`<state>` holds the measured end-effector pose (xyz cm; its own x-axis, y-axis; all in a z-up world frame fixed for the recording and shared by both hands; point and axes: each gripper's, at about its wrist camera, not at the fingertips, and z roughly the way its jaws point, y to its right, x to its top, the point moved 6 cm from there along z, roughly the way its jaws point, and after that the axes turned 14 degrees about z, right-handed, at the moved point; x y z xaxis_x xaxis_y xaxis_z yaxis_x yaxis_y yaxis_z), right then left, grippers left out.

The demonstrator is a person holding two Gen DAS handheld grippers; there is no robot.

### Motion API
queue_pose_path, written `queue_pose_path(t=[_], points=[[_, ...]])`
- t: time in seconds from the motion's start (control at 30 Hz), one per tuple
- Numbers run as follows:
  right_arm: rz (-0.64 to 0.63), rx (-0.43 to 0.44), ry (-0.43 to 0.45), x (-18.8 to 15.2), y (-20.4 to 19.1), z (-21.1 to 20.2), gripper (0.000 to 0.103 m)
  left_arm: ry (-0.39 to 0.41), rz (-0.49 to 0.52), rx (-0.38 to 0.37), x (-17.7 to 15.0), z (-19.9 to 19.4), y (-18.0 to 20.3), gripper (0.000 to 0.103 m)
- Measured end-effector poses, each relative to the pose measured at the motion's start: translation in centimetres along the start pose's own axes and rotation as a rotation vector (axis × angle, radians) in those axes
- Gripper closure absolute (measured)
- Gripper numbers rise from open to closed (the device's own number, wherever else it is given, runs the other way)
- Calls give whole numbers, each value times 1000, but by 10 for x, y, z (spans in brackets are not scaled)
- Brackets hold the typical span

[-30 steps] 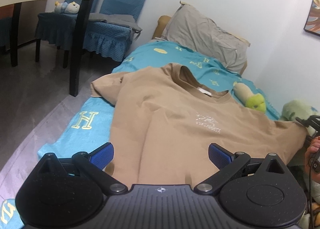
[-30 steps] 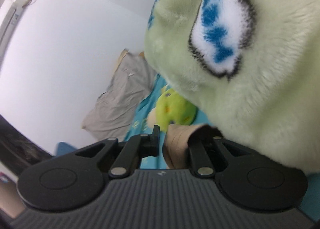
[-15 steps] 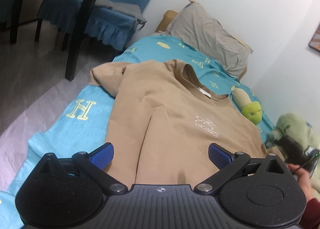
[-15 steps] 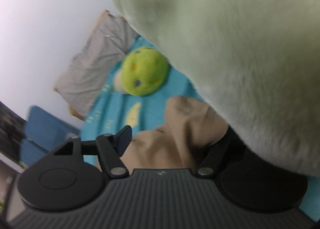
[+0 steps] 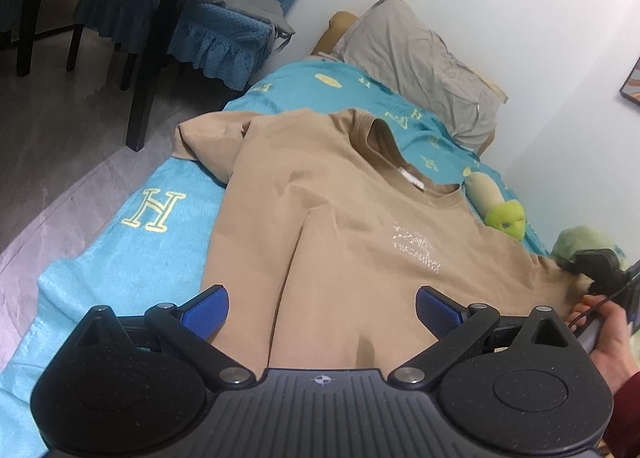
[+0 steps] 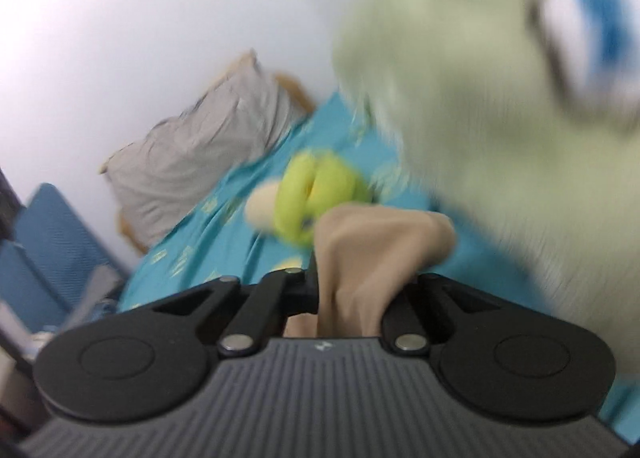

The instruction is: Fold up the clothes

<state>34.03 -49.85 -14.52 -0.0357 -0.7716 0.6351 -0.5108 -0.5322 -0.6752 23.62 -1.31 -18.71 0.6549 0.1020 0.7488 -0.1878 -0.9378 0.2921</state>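
Note:
A tan T-shirt (image 5: 332,218) lies face up across the turquoise bedspread (image 5: 132,258), collar toward the pillow. My left gripper (image 5: 322,304) is open and empty, held above the shirt's lower hem. My right gripper (image 6: 356,290) is shut on the shirt's right sleeve (image 6: 372,242), bunched between its fingers. It also shows in the left wrist view (image 5: 592,270) at the shirt's far right edge, held by a hand. The left sleeve (image 5: 208,138) lies folded near the bed's edge.
A grey pillow (image 5: 420,62) lies at the bed's head. A small green plush (image 5: 504,214) and a large pale green plush (image 6: 500,106) lie by the right sleeve. Blue-covered chairs (image 5: 224,30) and a dark table leg (image 5: 156,58) stand on the floor at left.
My right gripper has shut on the right sleeve and moved; its view is blurred. My left gripper has shifted slightly over the hem and stays open.

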Motion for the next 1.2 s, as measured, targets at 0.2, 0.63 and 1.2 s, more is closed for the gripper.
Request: queue_pose_path(t=[0.2, 0.63, 1.2], points=[[-94, -21, 140, 24, -13, -45, 98, 35, 15, 11, 8, -9, 1, 2], [-756, 273, -64, -181, -164, -60, 98, 87, 141, 178, 40, -26, -20, 2], [-627, 347, -543, -250, -177, 9, 14, 50, 153, 171, 30, -4, -29, 3]])
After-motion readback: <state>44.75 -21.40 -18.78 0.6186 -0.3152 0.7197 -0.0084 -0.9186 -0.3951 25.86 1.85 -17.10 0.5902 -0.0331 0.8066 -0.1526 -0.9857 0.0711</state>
